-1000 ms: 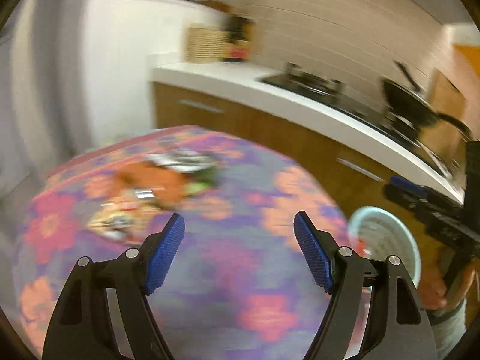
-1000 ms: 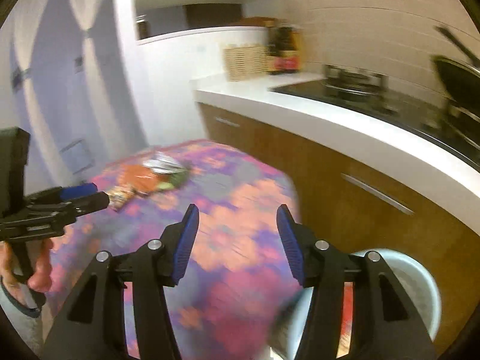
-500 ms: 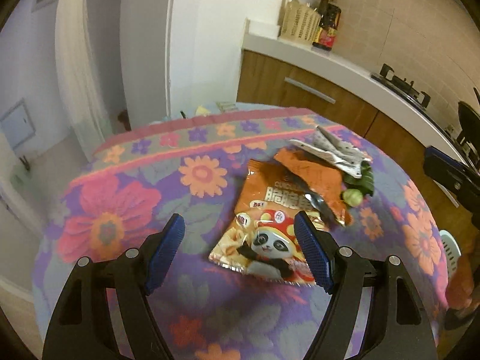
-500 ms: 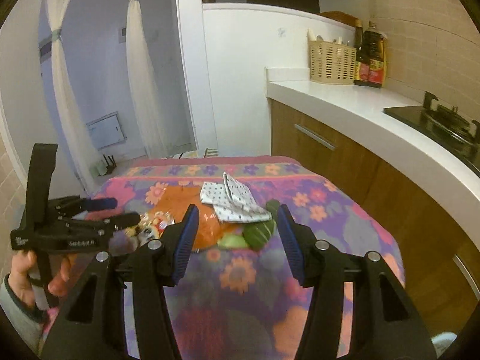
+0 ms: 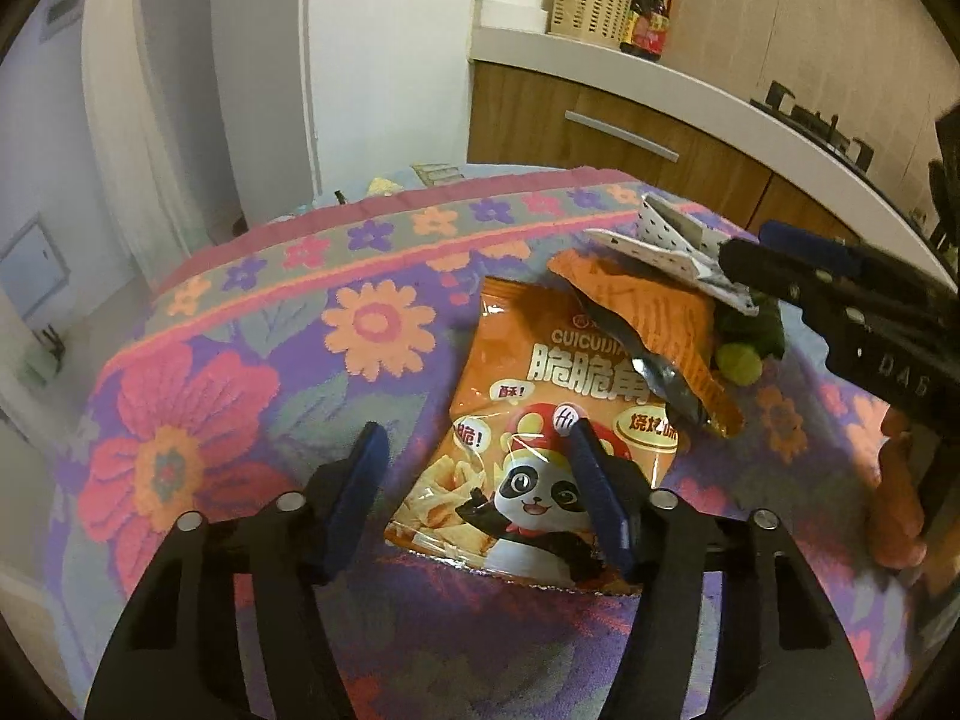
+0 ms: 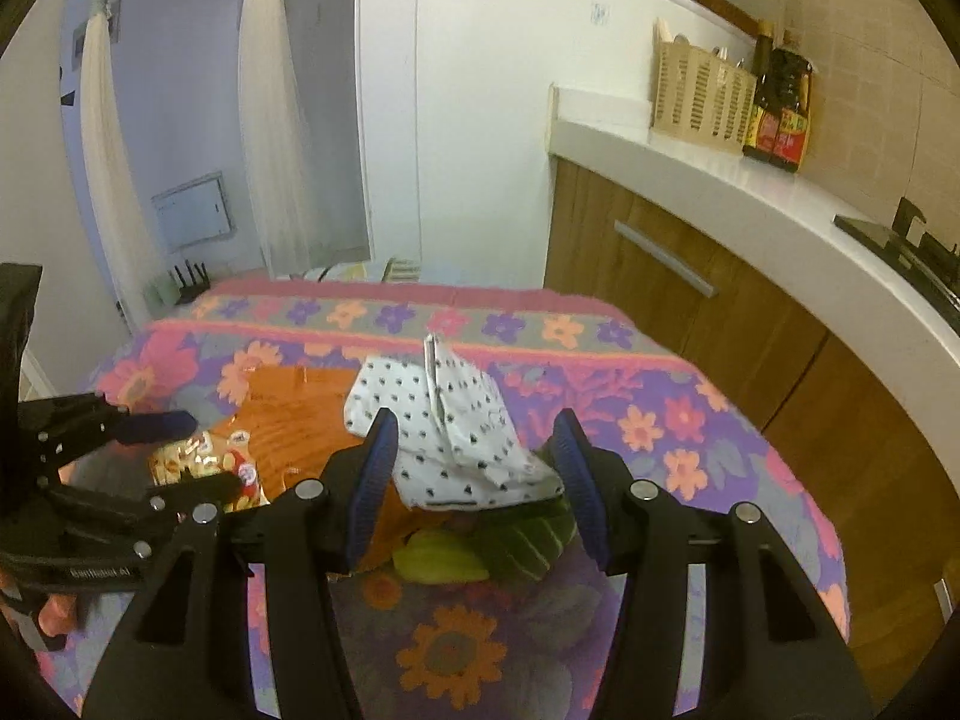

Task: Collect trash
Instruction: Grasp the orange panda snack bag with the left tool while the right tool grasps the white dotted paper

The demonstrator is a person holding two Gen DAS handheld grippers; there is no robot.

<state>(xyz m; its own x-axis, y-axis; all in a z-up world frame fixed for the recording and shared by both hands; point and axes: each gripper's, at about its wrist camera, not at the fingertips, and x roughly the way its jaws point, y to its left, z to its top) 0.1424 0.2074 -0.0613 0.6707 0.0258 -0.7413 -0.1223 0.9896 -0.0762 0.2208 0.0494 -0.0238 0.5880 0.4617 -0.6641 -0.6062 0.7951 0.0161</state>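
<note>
Both grippers are approaching the litter: left gripper [image 5: 474,468], jaws spread and just closing, straddling the snack bag [image 5: 540,450]; right gripper [image 6: 474,462], jaws spread, hovering over the spotted wrapper [image 6: 450,426]. Next: lowering and pinching.

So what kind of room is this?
Most likely a home kitchen. A white countertop runs over wooden cabinets, with sauce bottles on it and a gas stove further along.

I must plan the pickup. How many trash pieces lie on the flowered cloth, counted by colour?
Orange snack bags: 2 (panda bag, torn bag)
White dotted wrappers: 1
Green scraps: 1 pile
Total: 4
</note>
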